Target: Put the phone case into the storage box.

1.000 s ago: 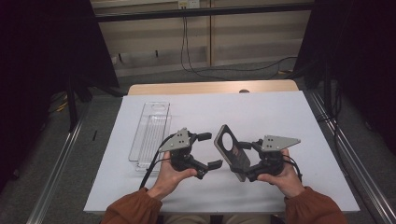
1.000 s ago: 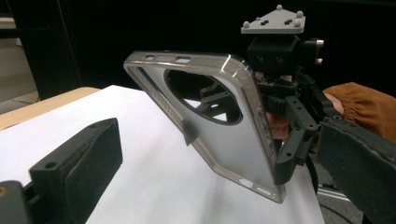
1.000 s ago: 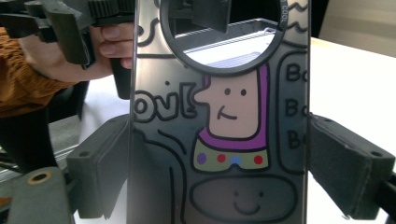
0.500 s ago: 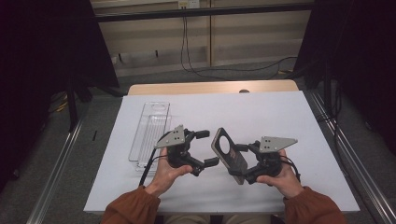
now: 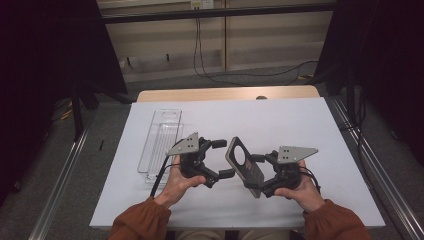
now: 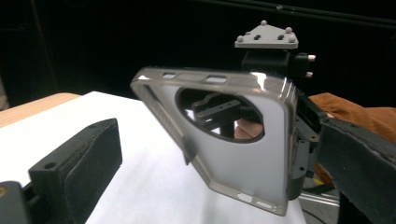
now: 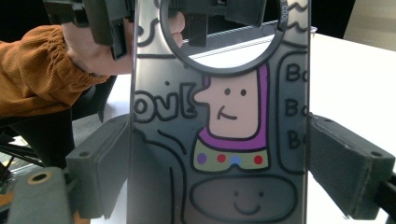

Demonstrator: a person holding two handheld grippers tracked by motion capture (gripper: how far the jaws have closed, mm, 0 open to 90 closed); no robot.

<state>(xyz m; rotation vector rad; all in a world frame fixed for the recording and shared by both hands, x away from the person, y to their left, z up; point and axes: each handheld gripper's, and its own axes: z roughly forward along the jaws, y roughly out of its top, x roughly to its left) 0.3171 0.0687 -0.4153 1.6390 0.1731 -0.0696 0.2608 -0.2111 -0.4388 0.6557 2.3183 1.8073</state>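
A grey phone case [image 5: 244, 166] with a round camera hole is held upright above the white table cover. Its printed side [image 7: 219, 140] carries a cartoon figure; its plain inner side [image 6: 233, 158] faces the left gripper view. My right gripper [image 5: 256, 176] is shut on it, a pad pressed to each long edge [image 7: 219, 172]. My left gripper [image 5: 222, 158] stands open just left of the case, its wide-apart fingers [image 6: 88, 158] pointing at it without touching.
A clear plastic tray [image 5: 162, 137] lies lengthwise on the left part of the white table cover [image 5: 290, 120]. A wooden table edge [image 5: 225, 94] shows at the back. Metal floor rails [image 5: 370, 165] run along both sides, with cables on the floor beyond.
The left gripper has tilted slightly, its grey plate now steeper. The right gripper and the case have stayed almost in place.
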